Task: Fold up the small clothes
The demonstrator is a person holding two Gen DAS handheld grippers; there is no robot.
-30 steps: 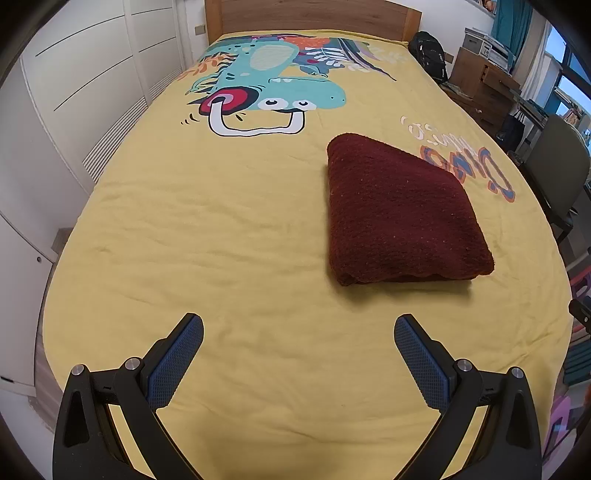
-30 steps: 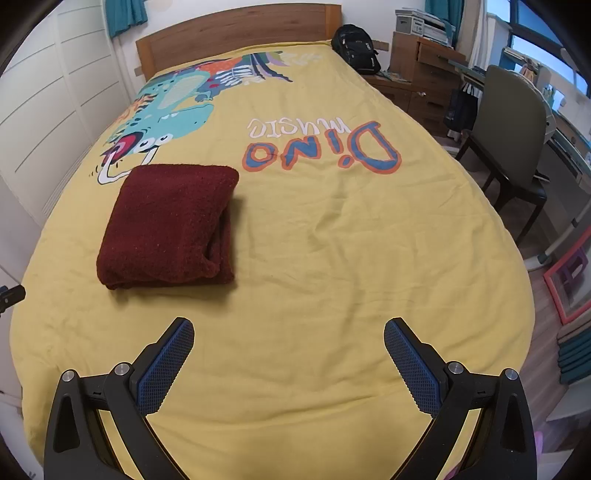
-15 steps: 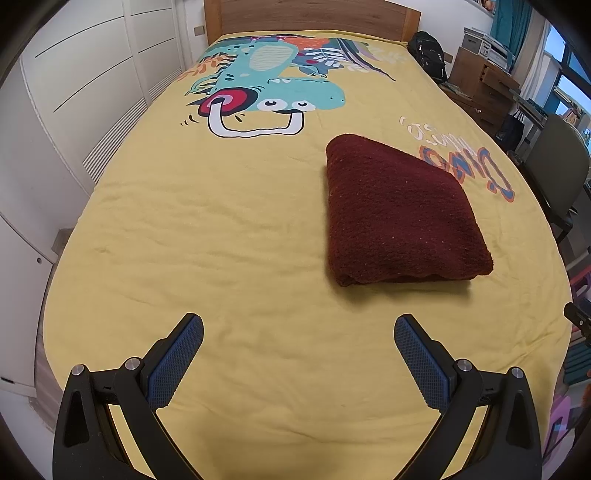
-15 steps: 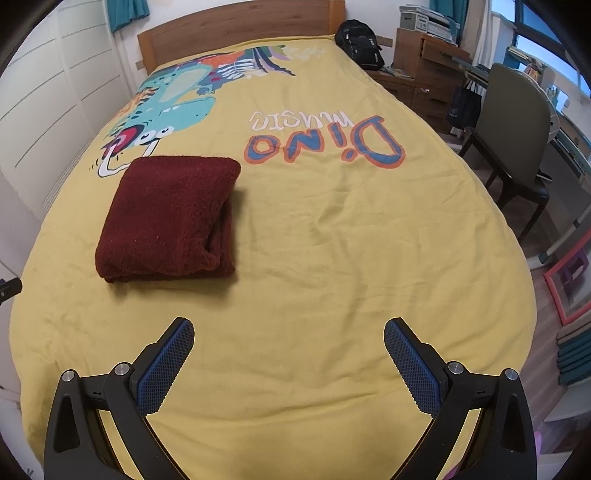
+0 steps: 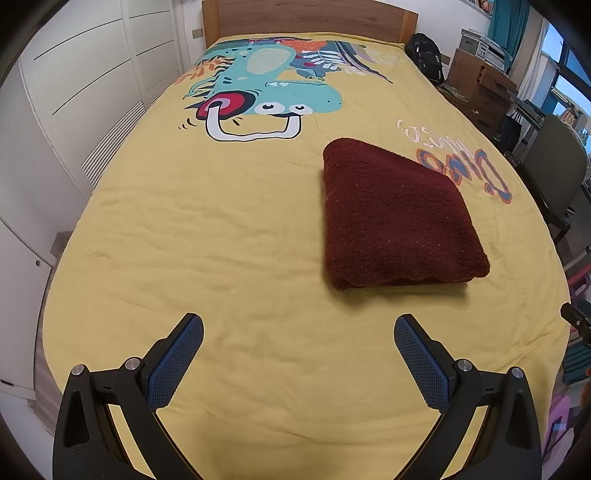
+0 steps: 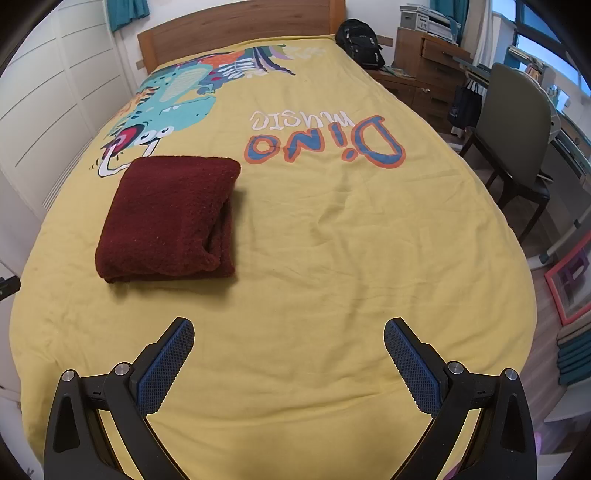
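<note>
Lying folded on the yellow bed (image 5: 229,236), the maroon garment (image 5: 395,218) sits at about 1 o'clock from the left claw (image 5: 298,354) and at 11 o'clock from the right claw (image 6: 289,356), between the two. Both claws hover over bare cover with jaws spread wide, holding nothing, well apart from the cloth. Its long axis runs toward the headboard (image 5: 310,14), and neither claw looks clearly nearer. By my reading the fold is done; any further move would start at the near edge. Layers show only at the garment's right side (image 6: 221,236); its type is hard to tell.
</note>
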